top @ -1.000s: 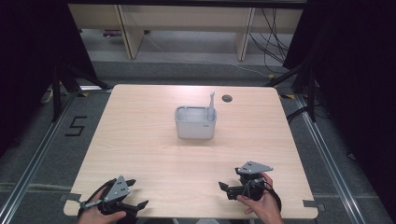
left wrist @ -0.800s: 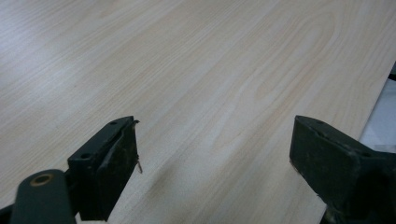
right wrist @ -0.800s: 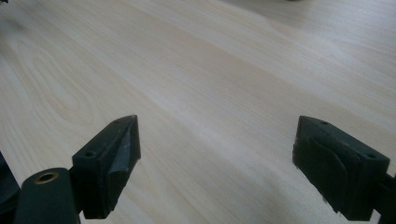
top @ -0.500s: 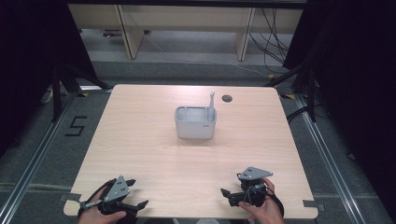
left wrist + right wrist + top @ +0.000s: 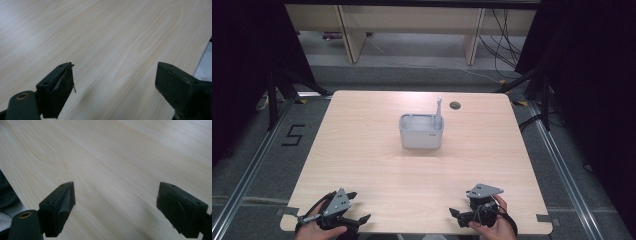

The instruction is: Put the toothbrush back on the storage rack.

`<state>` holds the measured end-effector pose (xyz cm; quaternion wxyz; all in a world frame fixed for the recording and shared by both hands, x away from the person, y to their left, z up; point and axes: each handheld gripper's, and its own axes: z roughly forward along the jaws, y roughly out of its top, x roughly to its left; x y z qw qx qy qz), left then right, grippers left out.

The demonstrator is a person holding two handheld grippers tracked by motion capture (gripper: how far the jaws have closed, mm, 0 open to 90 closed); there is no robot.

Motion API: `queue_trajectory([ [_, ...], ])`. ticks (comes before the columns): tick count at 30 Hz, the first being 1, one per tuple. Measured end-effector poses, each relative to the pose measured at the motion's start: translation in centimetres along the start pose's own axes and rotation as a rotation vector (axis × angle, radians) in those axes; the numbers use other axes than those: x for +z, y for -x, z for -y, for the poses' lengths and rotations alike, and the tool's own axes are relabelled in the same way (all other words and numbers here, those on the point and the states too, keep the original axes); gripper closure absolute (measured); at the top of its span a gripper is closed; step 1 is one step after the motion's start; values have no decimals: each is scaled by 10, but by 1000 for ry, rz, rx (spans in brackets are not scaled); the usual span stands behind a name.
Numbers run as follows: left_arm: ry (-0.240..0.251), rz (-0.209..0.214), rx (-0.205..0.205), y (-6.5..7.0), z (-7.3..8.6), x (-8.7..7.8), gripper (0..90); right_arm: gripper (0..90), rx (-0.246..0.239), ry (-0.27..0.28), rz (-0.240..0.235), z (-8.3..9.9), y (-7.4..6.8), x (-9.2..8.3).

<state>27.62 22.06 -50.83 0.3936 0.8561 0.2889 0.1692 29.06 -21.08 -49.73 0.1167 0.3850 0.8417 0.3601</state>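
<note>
A small grey tub [image 5: 421, 135] stands at the middle of the wooden table [image 5: 362, 150], with a white stick-like tool [image 5: 438, 111] leaning upright in its right side. My left gripper [image 5: 358, 206] rests at the near left corner, held by a hand, jaws wide apart and empty. At the near right my right gripper [image 5: 460, 202] is also hand-held, open and empty, pointing left. In the left gripper view, the left gripper [image 5: 115, 75] has bare table wood between its black fingers [image 5: 58, 87]. The right gripper [image 5: 116, 195] in its own view likewise frames bare wood.
A round cable hole [image 5: 455, 105] sits in the table behind the tub. Beyond the far edge are pale shelf units [image 5: 412, 30] and floor cables [image 5: 507, 45]. A "5" mark [image 5: 292, 135] is on the floor at the left. Dark curtains flank both sides.
My right gripper has drifted a little toward the near edge of the table. The left gripper and the tub have stayed put.
</note>
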Motion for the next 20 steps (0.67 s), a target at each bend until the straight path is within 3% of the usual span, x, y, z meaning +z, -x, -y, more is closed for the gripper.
queue_trajectory([
  [4, -5, 3, 6, 0, 0, 0, 147, 162, 8, -16, -9, 0, 0, 0],
  [6, -7, 3, 8, 0, 0, 0, 147, 162, -28, -4, -17, 0, 3, 2],
  [9, 5, 14, -12, 1, 0, 1, 147, 162, -26, -10, -4, 1, 3, 1],
  [12, -5, 5, 10, -1, 0, 0, 147, 162, 9, -30, -3, 0, 0, 0],
  [14, 7, 8, -13, 1, 0, 1, 147, 162, 4, -27, -5, 0, 0, 0],
  [18, 3, -4, 1, 0, 0, 0, 147, 162, -26, -8, -4, 0, 3, 1],
  [20, 2, -5, 3, -1, 0, 0, 147, 162, -3, -21, -4, 0, 2, 0],
])
